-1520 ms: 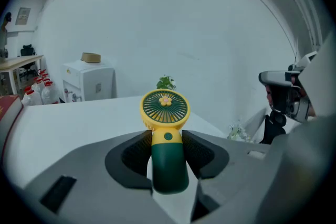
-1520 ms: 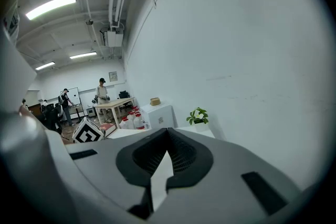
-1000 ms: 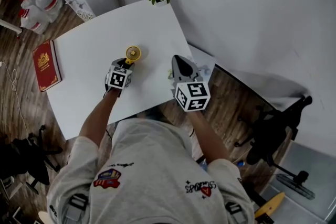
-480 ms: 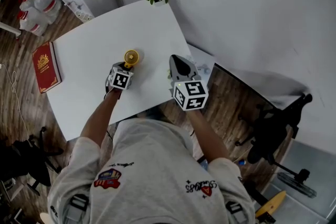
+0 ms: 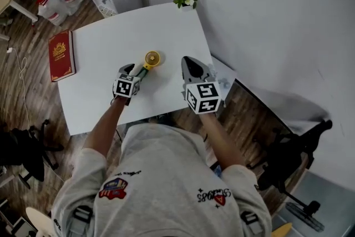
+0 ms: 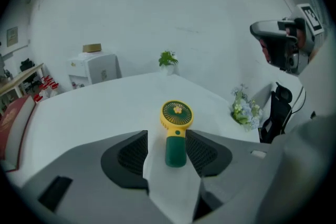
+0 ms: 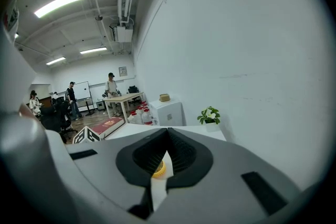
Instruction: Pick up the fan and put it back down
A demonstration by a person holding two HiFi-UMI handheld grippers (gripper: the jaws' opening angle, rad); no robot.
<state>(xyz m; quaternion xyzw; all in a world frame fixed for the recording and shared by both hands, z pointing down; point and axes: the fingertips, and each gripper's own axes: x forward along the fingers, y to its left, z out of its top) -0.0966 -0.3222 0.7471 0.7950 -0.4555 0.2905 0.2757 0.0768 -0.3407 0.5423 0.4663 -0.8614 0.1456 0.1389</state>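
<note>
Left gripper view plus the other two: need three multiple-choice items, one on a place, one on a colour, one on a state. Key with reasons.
1. Where is the fan?
A. on a shelf
B. on the white table, between the jaws of the left gripper
C. in a drawer

2. What colour is the fan's handle?
A. red
B. blue
C. green

3. How does the right gripper stand?
A. jaw tips together, nothing held
B. shut on the fan
C. wide open

Key: 1 B, the left gripper view shows it on the tabletop between jaws that have just been opening, pads off it. 2 C, green below a yellow head. 3 A, its own view shows the tips meeting, the fan beyond them.
</note>
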